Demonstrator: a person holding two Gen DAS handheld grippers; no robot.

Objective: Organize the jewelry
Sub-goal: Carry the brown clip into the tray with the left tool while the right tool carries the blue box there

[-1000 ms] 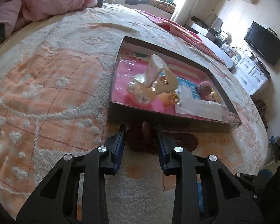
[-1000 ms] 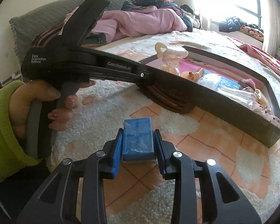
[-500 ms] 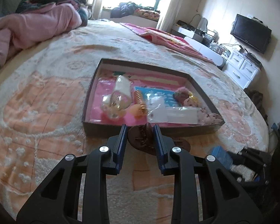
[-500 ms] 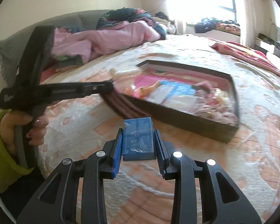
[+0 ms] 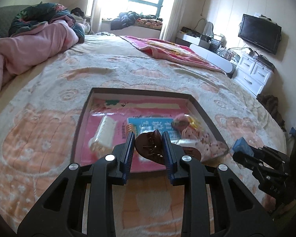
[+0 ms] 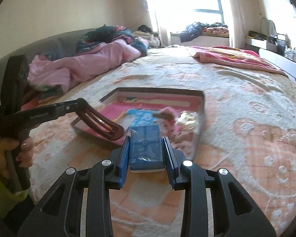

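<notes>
Left wrist view: left gripper [image 5: 148,145] jaws pinch a brown hair clip [image 5: 149,145], held above the near edge of the dark tray [image 5: 205,114] at frame center. Tray sits on the bed [image 5: 49,138]; inside are a pink liner, a blue card [image 5: 148,123], a clear packet [image 5: 105,132] and pink hair ties [image 5: 187,130]. Right gripper [image 6: 146,148] jaws clamp a blue box [image 6: 146,144], lower center, near the tray's front corner.

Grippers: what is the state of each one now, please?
Left gripper: closed on the brown hair clip.
Right gripper: closed on the blue box.
</notes>
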